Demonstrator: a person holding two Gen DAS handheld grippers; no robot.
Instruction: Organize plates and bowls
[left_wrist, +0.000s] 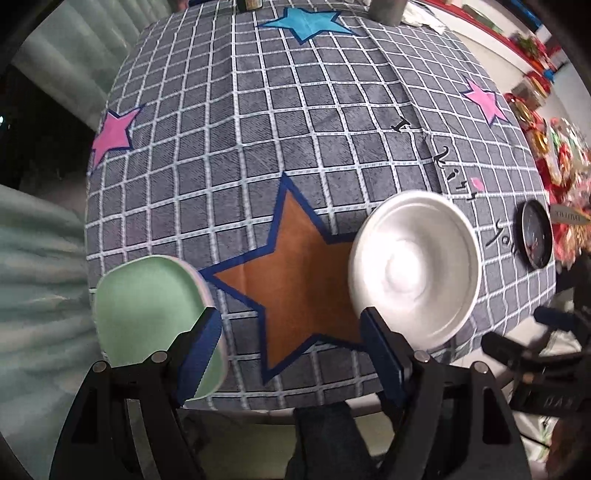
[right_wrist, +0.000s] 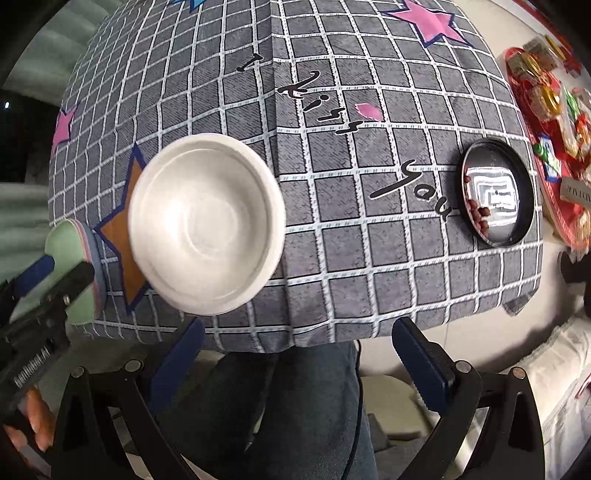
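Nothing looks sorted yet: the green plate (left_wrist: 147, 314) lies at the tabletop's (left_wrist: 295, 122) near left, the white bowl (left_wrist: 415, 273) near the middle, the black dish (right_wrist: 496, 192) far right, all apart. Both the left gripper (left_wrist: 291, 354) and right gripper (right_wrist: 295, 365) hover spread and empty. Only the right view shows the black dish's shiny inside.

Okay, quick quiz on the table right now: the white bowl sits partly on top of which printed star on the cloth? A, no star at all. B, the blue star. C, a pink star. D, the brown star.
D: in the left wrist view the white bowl covers one tip of the brown star, and the right wrist view shows the same overlap.
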